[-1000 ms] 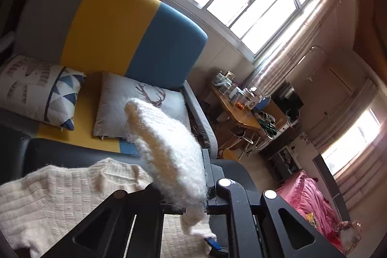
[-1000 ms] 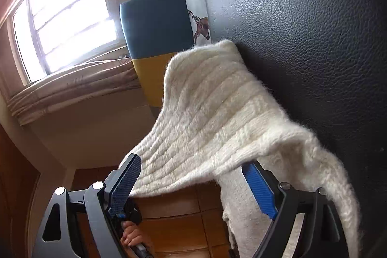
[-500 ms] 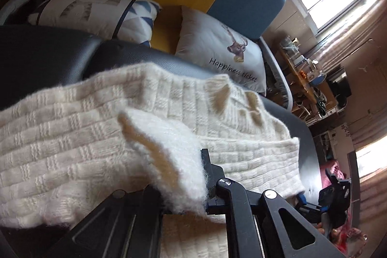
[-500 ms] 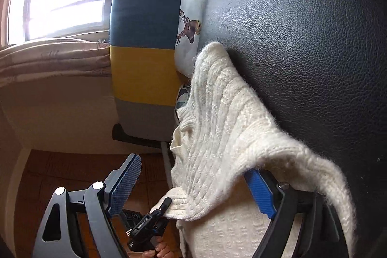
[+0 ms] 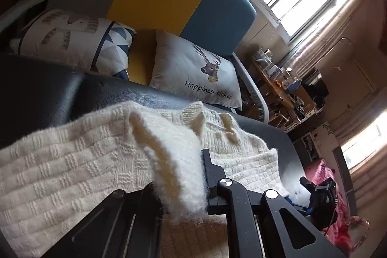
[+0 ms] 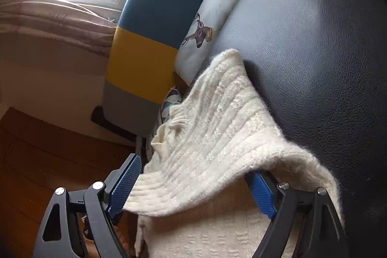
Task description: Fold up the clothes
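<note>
While my left gripper (image 5: pixel 179 175) clenches the cream sweater (image 5: pixel 72 161), only its view shows the deer cushion's (image 5: pixel 193 74) lettering — right gripper (image 6: pixel 193 187) spread wide, sweater draped over one finger.

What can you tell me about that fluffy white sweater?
The sweater is cream, a fuzzy chunky knit with a blocky raised pattern. It lies spread on a black leather-like surface. The left gripper pinches a bunched fold of it; the right gripper stands open, an edge draped across its blue pads.
</note>
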### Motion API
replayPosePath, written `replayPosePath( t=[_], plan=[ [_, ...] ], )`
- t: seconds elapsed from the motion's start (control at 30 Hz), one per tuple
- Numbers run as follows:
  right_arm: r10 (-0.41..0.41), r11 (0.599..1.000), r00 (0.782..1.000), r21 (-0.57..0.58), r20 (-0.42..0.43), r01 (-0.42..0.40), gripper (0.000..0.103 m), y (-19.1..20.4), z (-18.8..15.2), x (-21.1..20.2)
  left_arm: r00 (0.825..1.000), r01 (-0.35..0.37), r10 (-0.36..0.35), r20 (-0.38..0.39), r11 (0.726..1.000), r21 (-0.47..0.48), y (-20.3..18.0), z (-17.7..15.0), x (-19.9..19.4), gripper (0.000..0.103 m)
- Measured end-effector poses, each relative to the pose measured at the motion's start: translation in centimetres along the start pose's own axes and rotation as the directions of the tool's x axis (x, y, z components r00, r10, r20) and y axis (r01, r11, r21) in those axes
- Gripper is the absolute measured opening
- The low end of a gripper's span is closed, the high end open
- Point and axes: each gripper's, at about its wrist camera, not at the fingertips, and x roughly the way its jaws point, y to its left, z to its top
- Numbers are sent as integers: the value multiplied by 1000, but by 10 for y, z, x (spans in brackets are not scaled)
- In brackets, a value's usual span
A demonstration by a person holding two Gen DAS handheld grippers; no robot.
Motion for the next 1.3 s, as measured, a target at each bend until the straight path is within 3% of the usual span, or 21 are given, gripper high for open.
replayPosePath(
  t=[0.1,0.13,0.27,0.37,0.43,0.47,0.57,0.73,0.77,0.83,0.93,1.1,1.17,1.23,1.3],
  plan=[
    [-3,1000,1000,-11,-7,3,83,-1,-2,-2,982,-158,156,-108,987,-9,21,-9,24,12],
    [-2,1000,1000,-4,-8,2,83,-2,-2,-3,979,-167,162,-125,986,-30,28,-11,26,14],
    [-12,1000,1000,-1,-4,12,83,-3,2,-11,989,-93,74,-128,984,-155,49,-17,20,23],
    [-12,1000,999,5,34,12,83,-6,5,-20,994,-49,25,-105,970,-238,60,-18,8,38],
    [31,999,998,38,47,-32,83,-11,9,-24,997,-36,15,-74,953,-299,70,-17,-2,48],
    [63,996,997,61,51,-66,83,-13,11,-25,998,-32,12,-64,946,-324,74,-17,-5,48],
    [153,977,987,141,50,-158,85,-19,14,-24,998,-40,19,-63,936,-349,81,-17,-6,48],
    [157,957,988,246,0,-152,85,-25,18,-11,997,-58,36,-74,946,-319,71,-13,3,46],
    [150,956,989,256,-4,-144,85,-25,19,-11,996,-65,45,-74,953,-297,68,-12,4,42],
    [124,956,992,271,-24,-113,85,-24,19,-10,996,-71,54,-75,965,-254,61,-10,4,16],
    [79,964,995,259,-61,-60,85,-18,15,-8,999,-32,22,-49,977,-212,49,-5,1,13],
    [76,983,996,166,51,-84,86,-5,20,1,998,59,-58,12,988,-145,24,8,-10,12],
    [28,993,988,107,154,-45,86,-1,20,-11,992,111,-103,74,986,-121,16,16,-22,12],
    [-15,997,974,83,224,-4,86,-3,19,-23,992,87,-76,102,991,-102,15,20,-24,12],
    [-36,992,984,129,173,14,86,-16,18,-23,999,-2,6,33,994,-108,27,14,-7,12]
  ],
)
